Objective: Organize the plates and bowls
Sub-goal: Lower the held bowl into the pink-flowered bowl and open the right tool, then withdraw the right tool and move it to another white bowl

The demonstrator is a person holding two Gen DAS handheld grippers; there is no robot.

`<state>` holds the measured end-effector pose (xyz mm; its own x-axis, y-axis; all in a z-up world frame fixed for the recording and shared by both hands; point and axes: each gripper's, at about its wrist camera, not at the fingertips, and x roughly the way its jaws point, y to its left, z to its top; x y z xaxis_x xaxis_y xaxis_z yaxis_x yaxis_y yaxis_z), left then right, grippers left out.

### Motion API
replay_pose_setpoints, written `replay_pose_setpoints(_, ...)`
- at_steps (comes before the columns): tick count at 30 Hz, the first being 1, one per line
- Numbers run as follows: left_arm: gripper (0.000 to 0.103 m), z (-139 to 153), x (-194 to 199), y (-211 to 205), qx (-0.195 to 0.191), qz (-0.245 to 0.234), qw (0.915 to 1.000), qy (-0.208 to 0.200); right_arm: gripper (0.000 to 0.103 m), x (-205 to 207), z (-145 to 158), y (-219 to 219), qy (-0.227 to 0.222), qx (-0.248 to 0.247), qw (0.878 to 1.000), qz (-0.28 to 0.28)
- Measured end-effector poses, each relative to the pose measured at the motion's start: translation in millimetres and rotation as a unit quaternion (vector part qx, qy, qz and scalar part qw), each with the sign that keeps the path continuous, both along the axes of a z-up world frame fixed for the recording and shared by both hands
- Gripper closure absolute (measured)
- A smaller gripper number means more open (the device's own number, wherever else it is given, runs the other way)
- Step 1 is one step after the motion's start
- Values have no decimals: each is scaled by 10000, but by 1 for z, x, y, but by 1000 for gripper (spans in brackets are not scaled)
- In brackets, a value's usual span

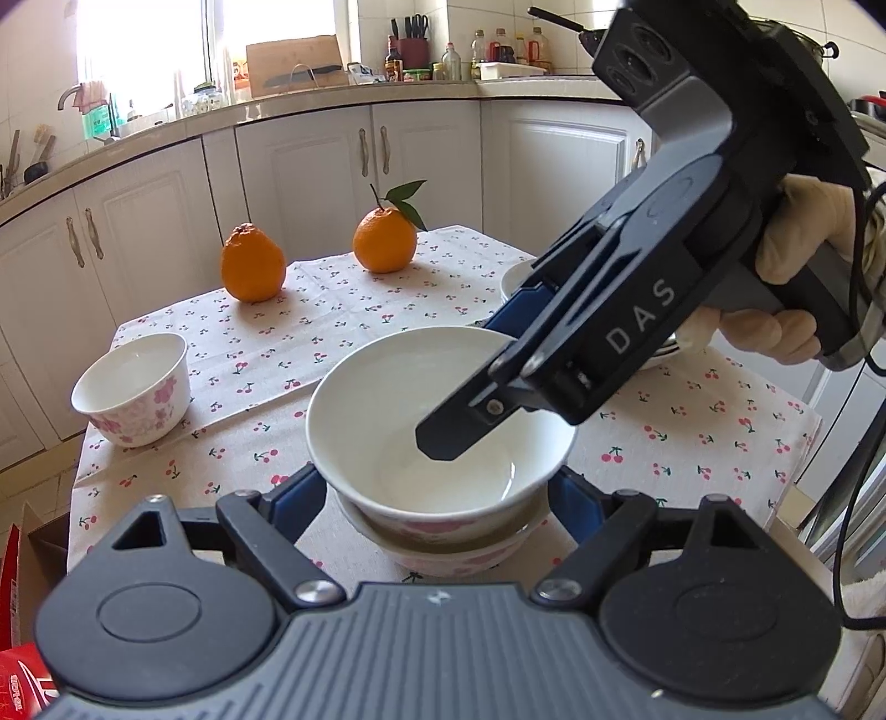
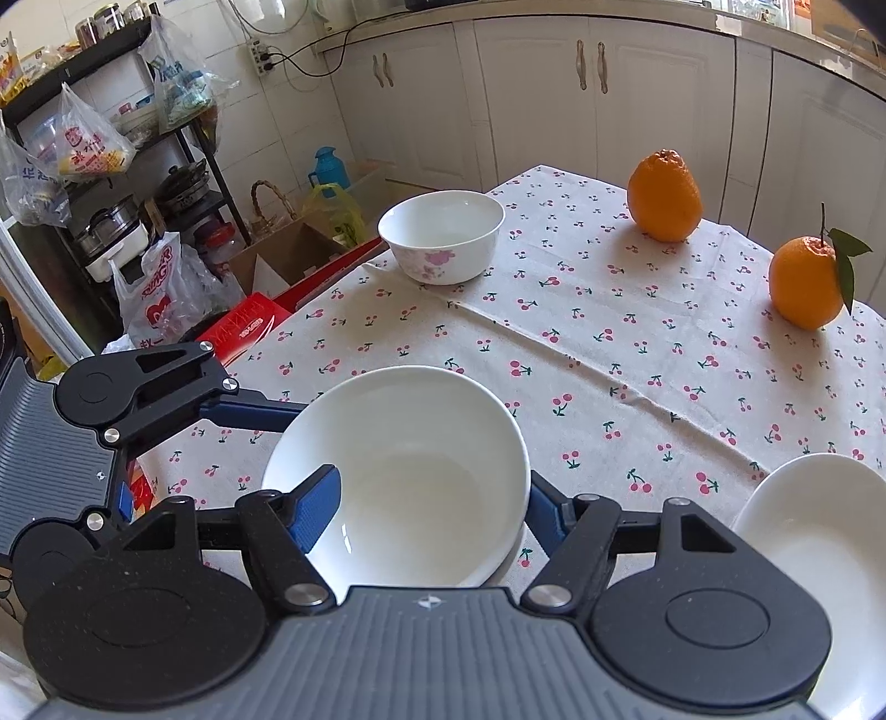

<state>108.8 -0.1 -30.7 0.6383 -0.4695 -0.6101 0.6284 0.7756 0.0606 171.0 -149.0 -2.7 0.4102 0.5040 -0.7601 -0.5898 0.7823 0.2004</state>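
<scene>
Keep the right hand-held gripper (image 2: 429, 498) clamped on the top bowl's (image 1: 437, 421) rim, one finger inside; the left hand-held gripper (image 1: 437, 498) stands apart astride the lower bowl (image 1: 443, 554); seat it level, then release

Bright daylight kitchen, sharp centres, heavy fisheye at the edges.
Left wrist view: window (image 1: 149, 50) top left blown out to pure white, washing out the sink area beside it. Cabinet doors (image 1: 310, 160) bow strongly; dark vignette in the corners. Soft short shadows under the oranges (image 1: 252, 271) on the cherry-print tablecloth (image 1: 332, 332). Faint glare streak inside the top bowl (image 1: 443, 421). Near tool body at the bottom edge slightly soft. Right wrist view: even light, no blowout, rack with bags (image 2: 83, 138) dimmer, cabinets curved along the top.
</scene>
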Motion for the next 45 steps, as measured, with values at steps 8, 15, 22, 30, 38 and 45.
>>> replay_pose_setpoints(8,16,-3,2,0,-7,0,10000,47,27,1,-3,1,15,-26,10000,-23)
replay_pose_setpoints(15,16,-5,3,0,-45,4,10000,78,27,0,-6,2,-21,-82,10000,-17)
replay_pose_setpoints(22,14,-6,3,-1,-59,-16,10000,78,14,0,-6,3,-28,-76,10000,-13)
replay_pose_setpoints(30,8,-4,-1,3,-92,0,10000,-7,0,-4,-1,7,-240,-87,9997,65)
replay_pose_setpoints(38,8,1,-9,14,-120,63,9999,-13,0,-6,2,7,-368,-125,9992,30)
replay_pose_setpoints(45,8,5,-10,35,-112,312,9994,-59,0,-5,11,12,-562,-177,9982,68)
